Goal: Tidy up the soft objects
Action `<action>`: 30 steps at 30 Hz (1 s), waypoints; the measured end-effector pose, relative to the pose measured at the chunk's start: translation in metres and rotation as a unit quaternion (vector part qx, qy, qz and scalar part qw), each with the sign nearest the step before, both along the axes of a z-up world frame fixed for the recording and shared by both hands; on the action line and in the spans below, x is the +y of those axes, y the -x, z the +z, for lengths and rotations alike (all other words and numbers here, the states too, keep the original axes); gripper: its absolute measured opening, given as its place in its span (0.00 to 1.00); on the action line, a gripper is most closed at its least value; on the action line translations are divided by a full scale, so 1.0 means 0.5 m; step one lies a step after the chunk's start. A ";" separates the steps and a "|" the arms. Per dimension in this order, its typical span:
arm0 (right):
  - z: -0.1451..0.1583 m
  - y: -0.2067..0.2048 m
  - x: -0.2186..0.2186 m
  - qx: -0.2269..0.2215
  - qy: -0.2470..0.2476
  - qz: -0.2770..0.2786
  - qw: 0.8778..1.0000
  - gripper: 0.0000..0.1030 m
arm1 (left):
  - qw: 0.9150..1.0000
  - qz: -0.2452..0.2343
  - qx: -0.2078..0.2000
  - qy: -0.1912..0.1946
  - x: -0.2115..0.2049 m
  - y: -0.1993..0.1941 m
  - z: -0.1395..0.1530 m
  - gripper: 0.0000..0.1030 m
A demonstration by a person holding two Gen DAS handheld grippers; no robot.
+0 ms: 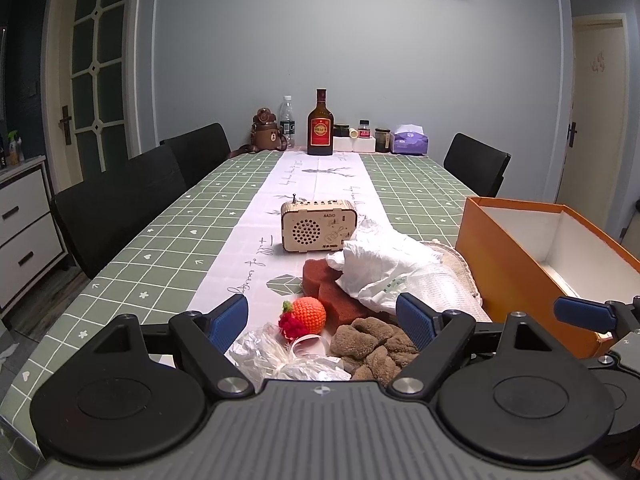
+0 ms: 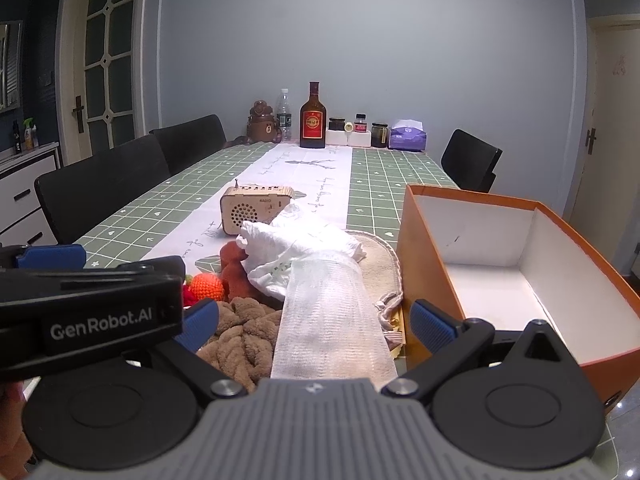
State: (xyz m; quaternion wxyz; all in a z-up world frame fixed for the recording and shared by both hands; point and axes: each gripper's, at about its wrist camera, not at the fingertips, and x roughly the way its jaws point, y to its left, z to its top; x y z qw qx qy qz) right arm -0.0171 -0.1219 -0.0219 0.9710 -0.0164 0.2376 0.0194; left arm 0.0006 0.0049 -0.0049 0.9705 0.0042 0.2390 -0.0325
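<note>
A pile of soft things lies on the table before both grippers: an orange crocheted ball [image 1: 307, 312], a brown sponge [image 1: 320, 280], a brown plush cloth [image 1: 372, 340], a white plastic bag [image 1: 380, 264], crinkled clear wrap [image 1: 280, 354] and a white mesh cloth [image 2: 332, 312]. An open orange box [image 2: 516, 264] with a white inside stands to the right. My left gripper [image 1: 322, 322] is open, its fingers either side of the ball and plush cloth. My right gripper [image 2: 318, 326] is open over the mesh cloth, holding nothing.
A wooden radio [image 1: 318, 226] stands behind the pile. A brown bottle [image 1: 320, 126], water bottle, bear figure, jars and a tissue pack [image 1: 411, 140] line the far table edge. Black chairs [image 1: 120, 196] stand along the left side and one at the far right.
</note>
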 end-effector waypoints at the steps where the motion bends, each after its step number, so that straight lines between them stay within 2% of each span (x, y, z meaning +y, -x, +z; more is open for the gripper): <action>1: 0.000 0.001 0.000 -0.001 0.001 -0.001 1.000 0.97 | 1.000 0.000 -0.001 -0.001 -0.001 0.000 0.000 0.95; 30: 0.005 0.003 0.001 0.003 0.000 0.005 1.000 0.97 | 1.000 -0.001 0.002 0.003 -0.003 -0.003 0.003 0.95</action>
